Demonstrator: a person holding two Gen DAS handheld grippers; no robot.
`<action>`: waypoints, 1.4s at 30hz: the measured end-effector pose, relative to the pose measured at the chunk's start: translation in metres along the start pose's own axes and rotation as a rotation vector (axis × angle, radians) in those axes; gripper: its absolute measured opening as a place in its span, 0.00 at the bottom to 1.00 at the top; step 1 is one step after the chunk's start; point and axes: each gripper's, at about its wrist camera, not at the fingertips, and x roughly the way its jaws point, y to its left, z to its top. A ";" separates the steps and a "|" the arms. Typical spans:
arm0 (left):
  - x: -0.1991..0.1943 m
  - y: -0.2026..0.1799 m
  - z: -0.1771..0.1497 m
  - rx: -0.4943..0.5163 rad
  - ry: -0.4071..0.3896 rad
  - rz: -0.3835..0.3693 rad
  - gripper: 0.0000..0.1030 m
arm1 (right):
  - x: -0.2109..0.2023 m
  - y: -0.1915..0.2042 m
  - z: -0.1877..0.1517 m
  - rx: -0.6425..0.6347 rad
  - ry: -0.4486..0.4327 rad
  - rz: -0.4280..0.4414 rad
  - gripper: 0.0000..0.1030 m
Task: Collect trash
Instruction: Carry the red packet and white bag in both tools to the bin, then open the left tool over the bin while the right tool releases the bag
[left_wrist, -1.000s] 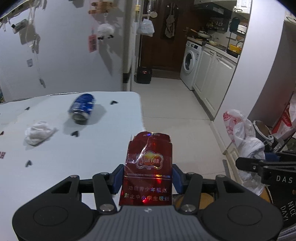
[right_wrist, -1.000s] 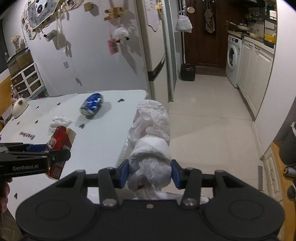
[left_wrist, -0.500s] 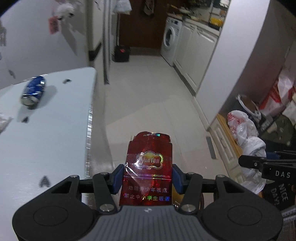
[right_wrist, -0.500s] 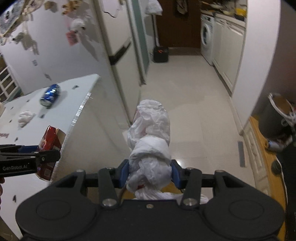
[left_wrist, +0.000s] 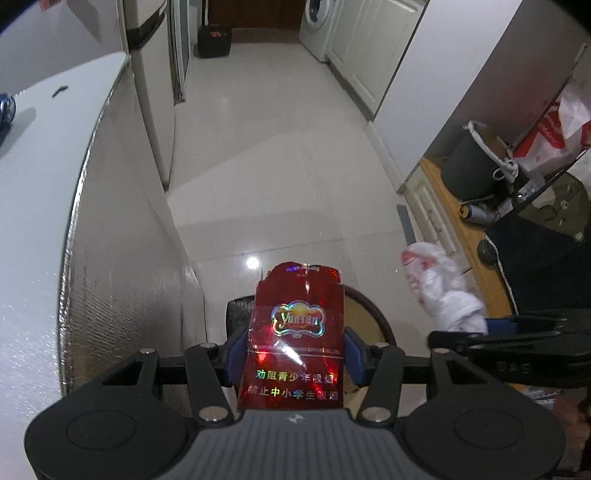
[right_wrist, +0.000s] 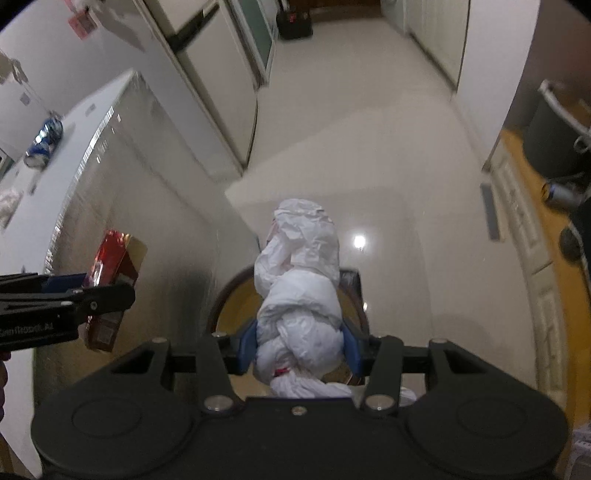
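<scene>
Over the pale tiled floor (left_wrist: 280, 155), beside the white table (left_wrist: 33, 155) at nine o'clock, my left tongs (left_wrist: 293, 354) clamp a red cigarette pack (left_wrist: 295, 332); my right tongs (right_wrist: 299, 341) clamp a crumpled white bag (right_wrist: 303, 280), both above a round bin (right_wrist: 236, 306).

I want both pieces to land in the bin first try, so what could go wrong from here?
1. The wadded plastic bag sticks out far past the right gripper; on release it may catch the round bin's rim or drift wide.
2. The red cigarette pack in the left gripper hangs near the rim's edge beside the table, so it could miss.
</scene>
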 end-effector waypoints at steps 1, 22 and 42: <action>0.002 0.001 -0.001 -0.001 0.004 0.001 0.52 | 0.009 0.000 0.000 -0.002 0.018 0.006 0.47; 0.075 0.002 -0.008 -0.071 0.139 -0.068 0.55 | 0.112 -0.006 -0.008 0.165 0.164 0.110 0.73; 0.094 0.008 -0.029 -0.082 0.227 -0.024 0.99 | 0.076 -0.030 -0.029 0.152 0.099 0.066 0.74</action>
